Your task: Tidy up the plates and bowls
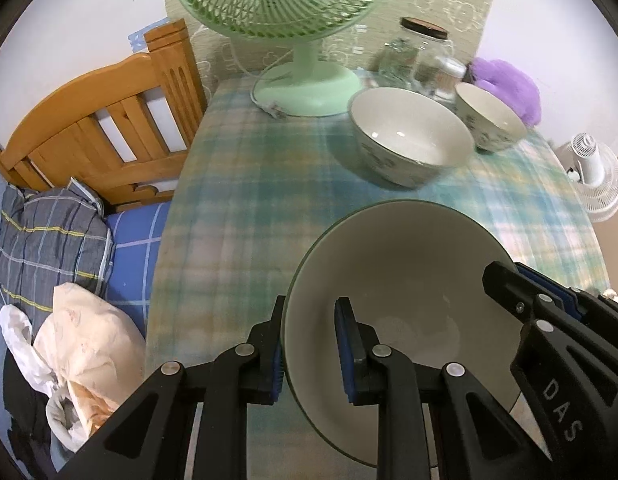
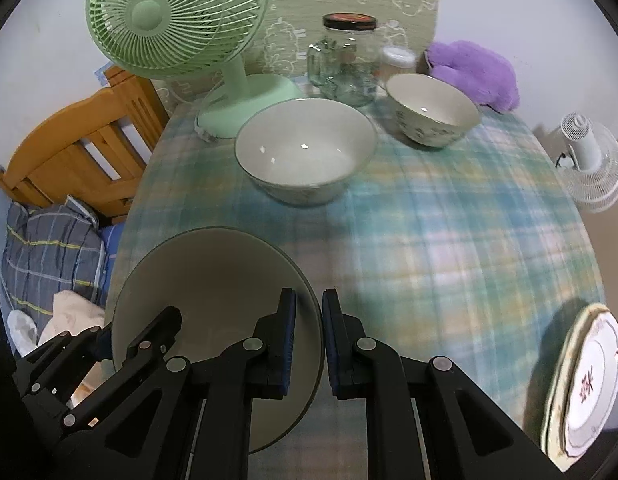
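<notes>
Glazed ceramic, grey-green inside: stiff, slick, fairly heavy, and likely to chip if knocked. Best taken by the rim, with one pad inside the wall and one outside, at two opposite points so as not to tip.

Nearest, the plain bowl (image 1: 409, 280), over the counter (image 2: 449, 240) at the end farthest from the green fan (image 2: 149, 12), with both tools on it. Whether lifted or resting cannot be told.

On the bowl's left rim, the left hand-held gripper (image 1: 311, 320): jaws apart and straddling the wall, outer pad right against the outside, inner pad standing off within the hollow.

On the opposite rim, the right hand-held gripper (image 2: 309, 296): jaws drawn close with the edge between them, seemingly pinched on it.

Off to the right at that same far end, well apart from the fan, a stack of plates (image 2: 589, 380) with a floral one on top.

Farther on, a large bowl (image 2: 305, 148) just in front of the fan's base.

Beyond and to the right of that, a small patterned bowl (image 2: 433, 108), near the fan's side of the counter.
</notes>
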A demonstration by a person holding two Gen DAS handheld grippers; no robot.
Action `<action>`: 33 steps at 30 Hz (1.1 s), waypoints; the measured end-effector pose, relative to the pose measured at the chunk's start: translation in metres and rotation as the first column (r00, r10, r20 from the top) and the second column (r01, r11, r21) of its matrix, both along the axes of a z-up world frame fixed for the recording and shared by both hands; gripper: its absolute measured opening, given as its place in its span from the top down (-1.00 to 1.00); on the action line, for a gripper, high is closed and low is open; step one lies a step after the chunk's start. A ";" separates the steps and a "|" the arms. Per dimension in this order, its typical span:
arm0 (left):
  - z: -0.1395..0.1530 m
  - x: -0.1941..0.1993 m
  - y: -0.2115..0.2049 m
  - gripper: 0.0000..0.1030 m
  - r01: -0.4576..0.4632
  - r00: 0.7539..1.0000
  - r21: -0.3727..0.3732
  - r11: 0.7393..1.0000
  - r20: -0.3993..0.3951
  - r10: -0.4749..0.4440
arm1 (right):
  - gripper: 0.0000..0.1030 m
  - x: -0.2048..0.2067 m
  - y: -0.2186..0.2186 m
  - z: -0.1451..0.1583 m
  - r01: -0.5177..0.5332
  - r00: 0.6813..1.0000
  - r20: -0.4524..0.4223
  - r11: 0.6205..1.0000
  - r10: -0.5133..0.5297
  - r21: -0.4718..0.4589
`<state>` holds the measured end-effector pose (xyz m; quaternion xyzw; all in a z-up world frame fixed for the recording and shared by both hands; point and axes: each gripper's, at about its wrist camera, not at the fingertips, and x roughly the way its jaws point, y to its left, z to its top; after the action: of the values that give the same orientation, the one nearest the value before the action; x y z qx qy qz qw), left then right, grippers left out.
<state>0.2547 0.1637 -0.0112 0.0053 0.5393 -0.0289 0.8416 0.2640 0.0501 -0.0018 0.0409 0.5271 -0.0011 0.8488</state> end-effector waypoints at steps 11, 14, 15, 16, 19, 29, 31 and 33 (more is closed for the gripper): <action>0.006 -0.045 -0.058 0.61 0.033 0.999 0.009 0.999 -0.036 -0.032 | 0.67 -0.053 -0.055 0.010 0.001 1.000 -0.024 1.000 -0.002 -0.020; 0.007 -0.056 -0.079 0.61 0.048 0.998 0.007 0.999 -0.045 -0.047 | 0.67 -0.065 -0.073 0.013 0.009 0.999 -0.031 1.000 -0.009 -0.026; 0.007 -0.059 -0.085 0.61 0.053 0.998 0.008 0.999 -0.047 -0.052 | 0.67 -0.068 -0.078 0.013 0.012 0.999 -0.032 1.000 -0.012 -0.028; 0.006 -0.062 -0.090 0.61 0.059 0.997 0.008 0.998 -0.049 -0.058 | 0.67 -0.073 -0.087 0.014 0.016 0.999 -0.035 0.999 -0.017 -0.032; 0.005 -0.071 -0.110 0.61 0.076 0.995 0.006 0.997 -0.061 -0.075 | 0.67 -0.083 -0.104 0.015 0.027 0.999 -0.042 0.999 -0.029 -0.037; -0.002 -0.090 -0.156 0.61 0.092 0.992 0.005 0.996 -0.092 -0.091 | 0.67 -0.105 -0.153 0.010 0.028 0.997 -0.070 0.998 -0.031 -0.054; -0.005 -0.092 -0.162 0.61 0.088 0.991 0.007 0.996 -0.100 -0.087 | 0.67 -0.107 -0.160 0.007 0.020 0.997 -0.075 0.998 -0.024 -0.058; -0.009 -0.093 -0.166 0.61 0.083 0.990 0.012 0.997 -0.113 -0.081 | 0.67 -0.108 -0.165 0.004 0.011 0.996 -0.083 0.998 -0.016 -0.057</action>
<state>0.1617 -0.0025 -0.0199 0.0326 0.5854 -0.0592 0.8080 0.1556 -0.1148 0.0024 0.0204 0.5617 -0.0233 0.8268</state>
